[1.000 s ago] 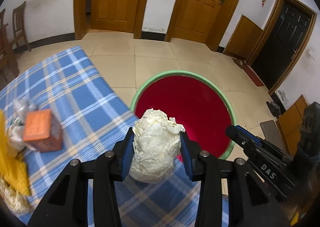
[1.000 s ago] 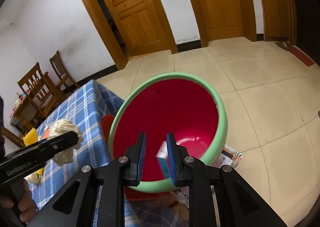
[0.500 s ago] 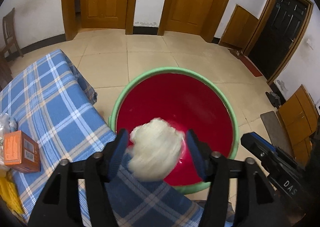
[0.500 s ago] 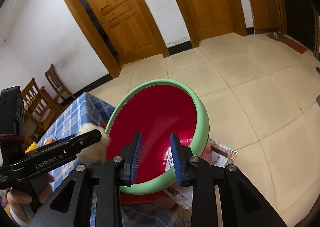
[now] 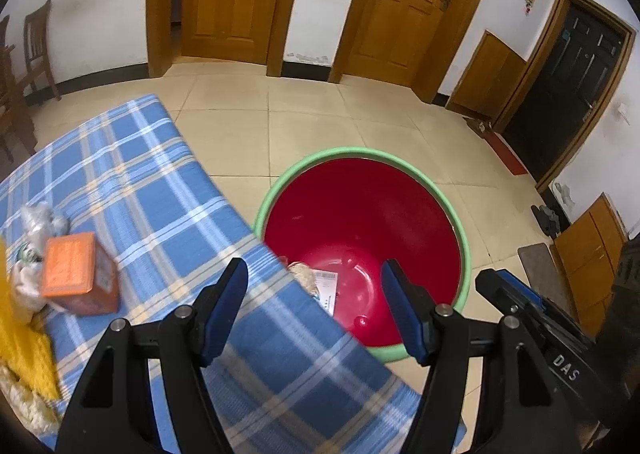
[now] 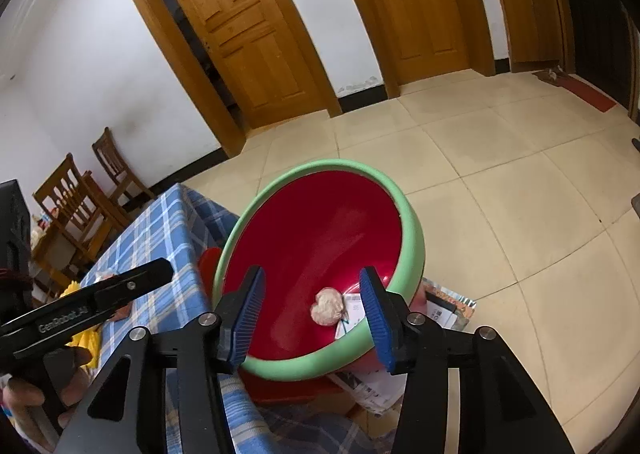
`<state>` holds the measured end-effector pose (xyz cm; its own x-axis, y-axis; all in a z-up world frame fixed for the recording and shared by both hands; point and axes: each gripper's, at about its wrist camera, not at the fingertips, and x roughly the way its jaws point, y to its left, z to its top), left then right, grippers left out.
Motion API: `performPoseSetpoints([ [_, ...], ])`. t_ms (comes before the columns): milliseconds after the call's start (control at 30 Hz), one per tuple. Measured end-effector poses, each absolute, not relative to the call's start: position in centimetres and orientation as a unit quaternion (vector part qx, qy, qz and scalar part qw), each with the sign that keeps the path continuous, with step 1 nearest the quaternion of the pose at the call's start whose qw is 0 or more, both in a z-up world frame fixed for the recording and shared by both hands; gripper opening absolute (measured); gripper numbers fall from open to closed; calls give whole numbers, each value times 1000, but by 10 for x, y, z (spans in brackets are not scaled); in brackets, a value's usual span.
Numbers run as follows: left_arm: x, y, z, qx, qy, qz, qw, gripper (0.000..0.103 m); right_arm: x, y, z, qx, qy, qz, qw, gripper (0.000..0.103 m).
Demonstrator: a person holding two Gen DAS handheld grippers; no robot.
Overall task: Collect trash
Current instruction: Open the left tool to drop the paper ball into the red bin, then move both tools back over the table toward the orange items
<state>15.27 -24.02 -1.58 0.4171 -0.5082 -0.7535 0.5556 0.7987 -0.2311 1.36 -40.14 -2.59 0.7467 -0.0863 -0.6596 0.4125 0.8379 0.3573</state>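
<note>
A red basin with a green rim (image 5: 462,230) (image 6: 416,238) stands beside the table's edge. A crumpled white paper ball (image 6: 327,307) (image 5: 301,275) lies in its bottom next to a small white box (image 5: 325,288) (image 6: 352,314). My left gripper (image 5: 314,308) is open and empty above the table edge, facing the basin. My right gripper (image 6: 312,314) is open and empty just above the basin's near rim. An orange box (image 5: 74,276) and crumpled plastic wrappers (image 5: 38,222) lie on the blue plaid tablecloth (image 5: 160,194).
Yellow cloth (image 5: 16,346) lies at the table's left end. Wooden chairs (image 6: 76,206) stand by the wall. Papers and packaging (image 6: 444,306) lie on the tiled floor under the basin. Wooden doors line the far wall.
My left gripper opened and dropped the paper ball into the basin. My right gripper opened wide and its small box now lies in the basin too.
</note>
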Motion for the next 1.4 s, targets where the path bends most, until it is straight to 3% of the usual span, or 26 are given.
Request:
performPoseSetpoints([
  [600,135,-145,4,-29,429,-240,870,69,26,-357,-15,227,351,-73,905,52],
  [733,131,-121,3,-38,432,-216,875,69,29,-346,-13,225,353,-60,906,64],
  [1400,121,-20,3,-59,409,-109,904,69,63,-278,-7,184,380,13,907,72],
])
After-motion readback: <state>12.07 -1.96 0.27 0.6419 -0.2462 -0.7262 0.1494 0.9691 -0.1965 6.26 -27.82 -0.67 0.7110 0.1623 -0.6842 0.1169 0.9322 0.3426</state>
